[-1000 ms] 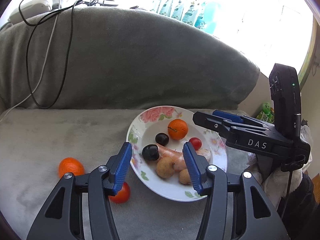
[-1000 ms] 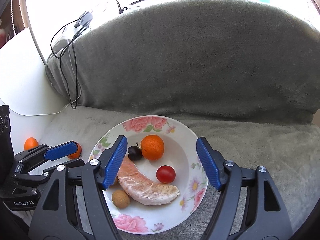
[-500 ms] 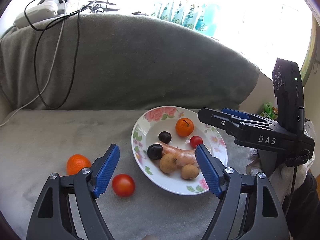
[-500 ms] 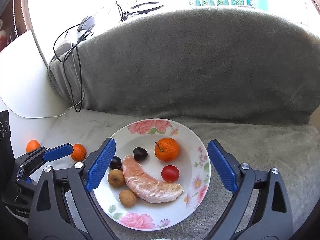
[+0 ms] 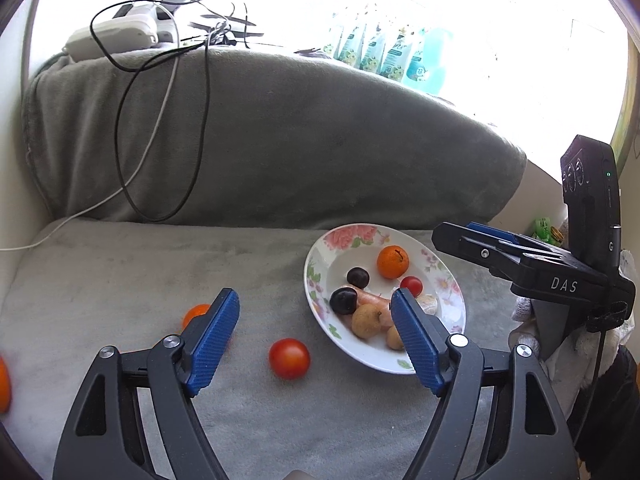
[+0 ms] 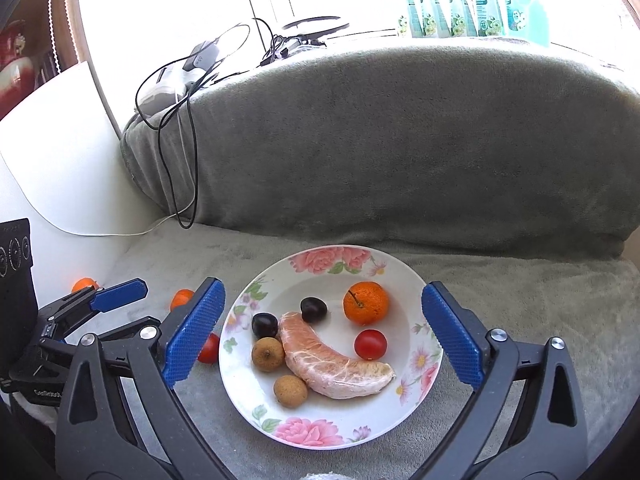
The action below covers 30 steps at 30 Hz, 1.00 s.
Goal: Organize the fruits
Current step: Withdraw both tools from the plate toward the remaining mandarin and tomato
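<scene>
A floral plate (image 6: 340, 428) (image 5: 320, 260) on the grey sofa seat holds a mandarin (image 6: 365, 303), a cherry tomato (image 6: 371, 344), two dark plums (image 6: 313, 309), two brown longans (image 6: 267, 354) and a pomelo segment (image 6: 332, 364). A red tomato (image 5: 289, 358) lies on the seat left of the plate, between my left gripper's (image 5: 316, 340) open, empty fingers. A mandarin (image 5: 195, 314) sits behind the left finger; another (image 5: 3, 380) is at the far left edge. My right gripper (image 6: 320, 336) is open and empty, above the plate.
The sofa backrest (image 5: 280, 140) rises behind the seat, with cables (image 5: 160, 100) draped over it. Bottles (image 5: 384, 56) line the window sill. A white panel (image 6: 52, 152) stands at the sofa's left end.
My left gripper opened wide and drew back to the left off the plate; the tomato now lies between its fingers. My right gripper opened wider and backed off a little.
</scene>
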Each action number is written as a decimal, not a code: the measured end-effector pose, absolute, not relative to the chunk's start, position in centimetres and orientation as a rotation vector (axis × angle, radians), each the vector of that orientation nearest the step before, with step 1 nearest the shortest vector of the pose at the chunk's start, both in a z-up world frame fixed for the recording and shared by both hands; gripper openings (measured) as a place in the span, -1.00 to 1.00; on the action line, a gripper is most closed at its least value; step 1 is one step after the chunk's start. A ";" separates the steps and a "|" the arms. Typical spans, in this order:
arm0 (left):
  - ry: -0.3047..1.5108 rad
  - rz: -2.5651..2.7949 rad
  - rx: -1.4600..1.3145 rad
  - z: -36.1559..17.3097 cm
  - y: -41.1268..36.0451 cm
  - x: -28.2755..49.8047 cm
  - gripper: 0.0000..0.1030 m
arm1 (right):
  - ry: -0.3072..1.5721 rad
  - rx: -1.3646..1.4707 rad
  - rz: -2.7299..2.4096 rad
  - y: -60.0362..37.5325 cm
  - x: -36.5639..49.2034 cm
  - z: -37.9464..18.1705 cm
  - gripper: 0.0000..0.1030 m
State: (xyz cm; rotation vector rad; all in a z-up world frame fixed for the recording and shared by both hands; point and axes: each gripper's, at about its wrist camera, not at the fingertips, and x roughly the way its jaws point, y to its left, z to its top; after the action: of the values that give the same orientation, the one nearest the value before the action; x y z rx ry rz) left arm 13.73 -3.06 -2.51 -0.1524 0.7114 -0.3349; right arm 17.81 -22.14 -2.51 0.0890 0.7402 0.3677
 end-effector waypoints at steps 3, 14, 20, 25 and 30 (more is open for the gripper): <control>0.707 -0.313 -0.161 -2.4 -2.0 13.4 0.52 | 0.730 0.078 0.380 -21.7 17.5 -2.3 0.96; 0.704 -0.233 -0.193 -2.4 1.2 13.7 0.52 | 0.699 0.008 0.467 -19.5 16.0 -1.7 0.96; 0.715 -0.194 -0.204 -3.0 2.6 13.9 0.52 | 0.682 -0.110 0.542 -17.0 14.7 -1.6 0.96; 0.724 -0.165 -0.200 -3.5 3.6 14.2 0.52 | 0.682 -0.189 0.615 -15.1 13.6 -1.8 0.95; 0.739 -0.155 -0.229 -4.1 4.5 14.5 0.52 | 0.693 -0.244 0.665 -13.5 13.1 -2.4 0.95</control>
State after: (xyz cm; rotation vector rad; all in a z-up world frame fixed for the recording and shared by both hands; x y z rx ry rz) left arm 14.48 4.50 -4.09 -0.2291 0.7391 -0.1548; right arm 13.07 -13.52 -2.38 -0.2437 0.6927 0.6655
